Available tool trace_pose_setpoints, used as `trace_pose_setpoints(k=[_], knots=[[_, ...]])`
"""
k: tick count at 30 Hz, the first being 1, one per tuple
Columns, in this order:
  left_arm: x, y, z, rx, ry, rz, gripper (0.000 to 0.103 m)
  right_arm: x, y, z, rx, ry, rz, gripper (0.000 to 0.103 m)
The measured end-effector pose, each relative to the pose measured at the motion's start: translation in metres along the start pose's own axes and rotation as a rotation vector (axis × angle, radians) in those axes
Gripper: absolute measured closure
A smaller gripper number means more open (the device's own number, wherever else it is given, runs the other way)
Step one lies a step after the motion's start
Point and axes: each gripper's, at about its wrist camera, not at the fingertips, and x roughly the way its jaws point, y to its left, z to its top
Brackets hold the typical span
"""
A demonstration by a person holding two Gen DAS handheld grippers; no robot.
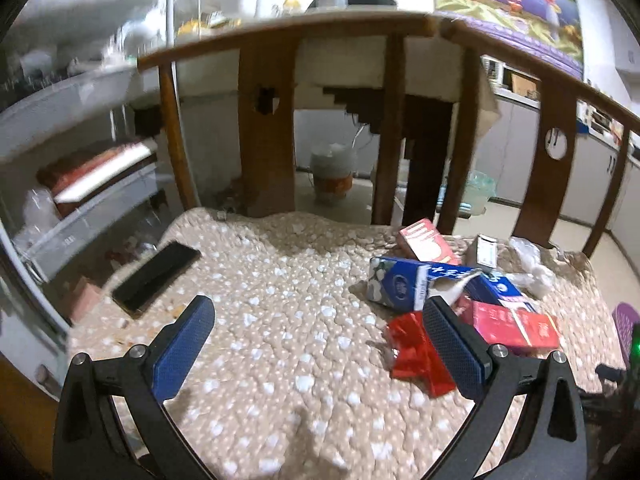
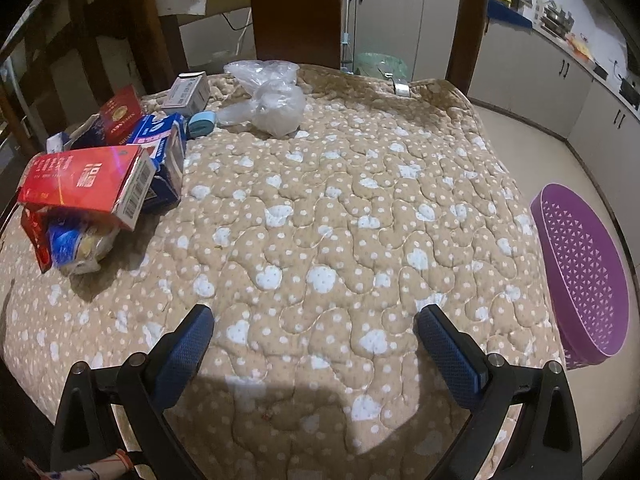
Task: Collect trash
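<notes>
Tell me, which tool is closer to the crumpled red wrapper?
Left. The left tool hangs open with the crumpled red wrapper right beside its right-hand finger. The right tool sits open over bare quilt, the trash pile far off to its left.

this is a lived-in home, seemingly a kitchen and dining corner. a long run of grey cabinets (image 2: 532, 76) with dark handles lines the far wall, with cookware and small items on the counter above. to the left stand open shelves (image 1: 72, 128) crowded with bowls, boxes and bags. wooden chair backs (image 1: 266, 128) with cut-out holes rise behind a quilted beige pad (image 2: 340, 220) dotted with white hearts, which covers the seat surface. a table (image 1: 304, 20) beyond carries cups and containers over a flowered cloth (image 1: 508, 4). a small appliance (image 1: 333, 176) and a purple plastic basket (image 2: 580, 272) sit on the pale floor.
</notes>
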Motion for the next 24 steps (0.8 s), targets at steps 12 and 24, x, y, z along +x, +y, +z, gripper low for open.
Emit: trace_pose_setpoints(k=[12, 24], knots=[[-0.080, -0.024, 0.010, 0.087, -0.140, -0.010, 0.000, -0.031, 0.003, -0.024, -0.027, 0.010, 0.010, 0.004], [-0.119, -0.012, 0.016, 0.087, -0.163, 0.030, 0.000, -0.150, -0.008, -0.022, 0.030, -0.174, -0.031, 0.010]])
